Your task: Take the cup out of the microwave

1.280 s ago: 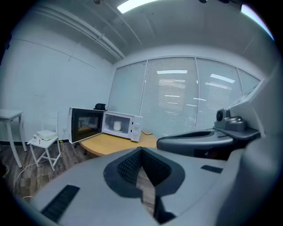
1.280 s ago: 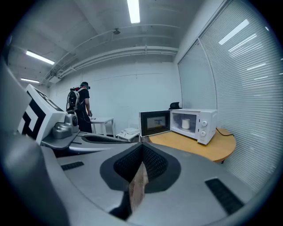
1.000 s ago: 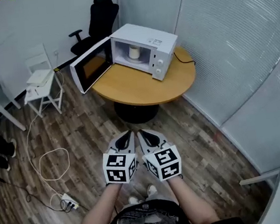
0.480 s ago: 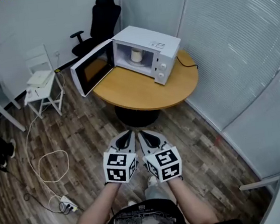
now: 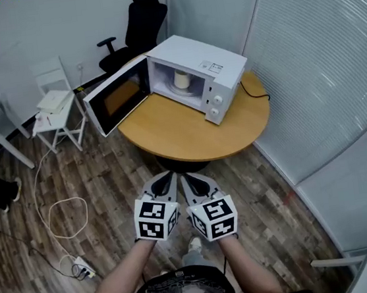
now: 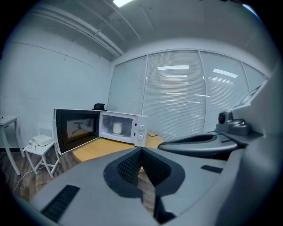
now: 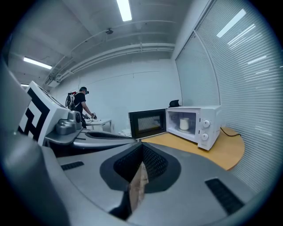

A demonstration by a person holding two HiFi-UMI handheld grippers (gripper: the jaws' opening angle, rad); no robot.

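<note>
1. Grippers. Both grippers are held side by side, close in front of the person's body, above the wooden floor [image 5: 108,185]. The left gripper [image 5: 166,176] is clenched: its jaws meet at the tips with nothing between them. The right gripper [image 5: 185,175] is likewise clenched and empty. Each points forward and slightly downward, towards the table.

2. Table. The round table [image 5: 188,132] stands ahead, well apart from the gripper tips. Its near half is bare wood.

3. Microwave. The microwave [image 5: 216,62] sits on the far part of the table, with its control knobs on the right side of its front. The door [image 5: 117,103] is hinged at the left and stands wide open, so the cavity is exposed.

4. Cup. The cup [image 5: 181,79] is white and upright, and stands inside the cavity near its middle. Nothing touches it. Whether it has a handle cannot be determined.

5. Background. An office chair [image 5: 144,18] stands beyond the microwave, by the wall.

6. Step in hand. Judged from this layout, the step is the approach: the door is already open and the cup is not yet reached.

7. Next move. The gap to the table must be closed first. One gripper must then spread its jaws wide enough to straddle the cup before entering the cavity. The right gripper appears better placed, since the open door occupies the left side. Entry should run level and stay clear of the cavity roof.
</note>
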